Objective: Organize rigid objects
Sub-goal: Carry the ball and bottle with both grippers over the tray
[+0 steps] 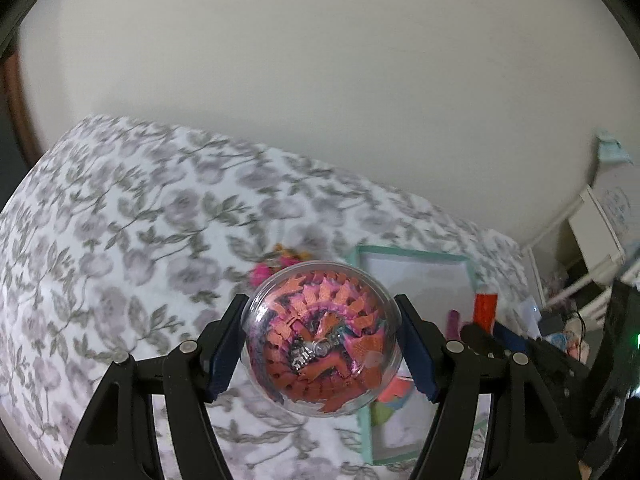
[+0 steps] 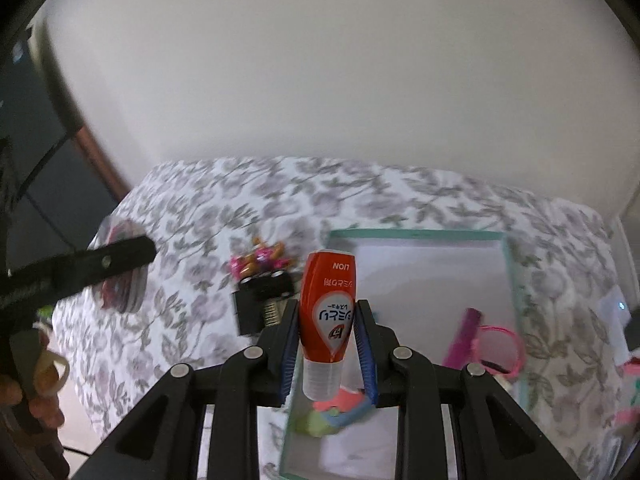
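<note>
We look over a table under a floral cloth [image 2: 208, 208], set against a plain pale wall [image 2: 320, 80]. On the cloth lies a shallow box with a mint-green rim [image 2: 416, 233], white inside; at its near end we see soft pink, blue and green pieces [image 2: 336, 410], too blurred to name, and at its right side a magenta stick [image 2: 462, 334] with a pink ring [image 2: 506, 346] beside it. Left of the box stands a small black toy vehicle [image 2: 262, 298], with a pink and orange toy [image 2: 260, 260] just behind it.

Our left gripper [image 1: 322, 342] is clamped on a clear plastic ball [image 1: 322, 340] stuffed with orange and pink paper bits, holding it above the cloth just left of the box. Our right gripper [image 2: 328, 354] pinches an orange tube [image 2: 328, 312], cap end toward us, its "LION" print upside down; it hangs over the box's near left corner.
</note>
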A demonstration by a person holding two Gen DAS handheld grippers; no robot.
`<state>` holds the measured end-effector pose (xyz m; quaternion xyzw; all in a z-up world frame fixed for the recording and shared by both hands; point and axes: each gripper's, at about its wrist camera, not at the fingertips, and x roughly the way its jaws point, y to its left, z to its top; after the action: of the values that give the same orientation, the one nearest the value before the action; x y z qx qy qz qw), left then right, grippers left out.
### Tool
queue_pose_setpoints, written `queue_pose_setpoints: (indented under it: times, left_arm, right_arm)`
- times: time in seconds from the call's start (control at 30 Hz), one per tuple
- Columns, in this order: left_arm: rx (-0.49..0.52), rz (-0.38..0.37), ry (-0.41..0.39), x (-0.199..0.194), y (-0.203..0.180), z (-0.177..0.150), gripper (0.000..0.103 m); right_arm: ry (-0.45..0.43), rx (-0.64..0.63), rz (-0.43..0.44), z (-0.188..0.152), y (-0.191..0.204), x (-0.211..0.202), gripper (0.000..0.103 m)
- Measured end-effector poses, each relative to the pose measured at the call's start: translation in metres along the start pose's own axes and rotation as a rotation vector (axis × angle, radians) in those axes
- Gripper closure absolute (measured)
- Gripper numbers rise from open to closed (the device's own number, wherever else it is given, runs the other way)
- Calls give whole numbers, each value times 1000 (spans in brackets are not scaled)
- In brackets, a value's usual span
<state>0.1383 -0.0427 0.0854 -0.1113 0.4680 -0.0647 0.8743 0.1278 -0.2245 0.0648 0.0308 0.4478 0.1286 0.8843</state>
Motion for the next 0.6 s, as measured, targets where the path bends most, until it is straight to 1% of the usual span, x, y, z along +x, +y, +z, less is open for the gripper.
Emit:
queue_pose_setpoints:
  times: [0.1,0.2,0.27,0.33,0.43,0.5,0.6]
  left_arm:
    - [48,-19,13,4,-22,-3,31]
    - [108,-34,42,13,-47,-10,31]
    - [144,-61,70,21,-64,-18,31]
    - [176,-90,107,31,-78,-27,31]
    - [201,-114,177,54,-94,-43,31]
    - [209,-113,215,69,-100,-52,31]
    - [219,-99,283,95,-103,-70,31]
  right_arm:
    - [-11,43,-21,2,-20,-7,75]
    - [-11,68,-58,1,-37,-12,75]
    - [-14,88,-75,1,-47,-15,75]
    - [-15,108,-72,0,-56,-17,75]
    - [-7,125,-75,-2,-66,-17,75]
    - [1,132,-76,-3,-71,-14,75]
    - [44,134,-80,-10,-76,-2,75]
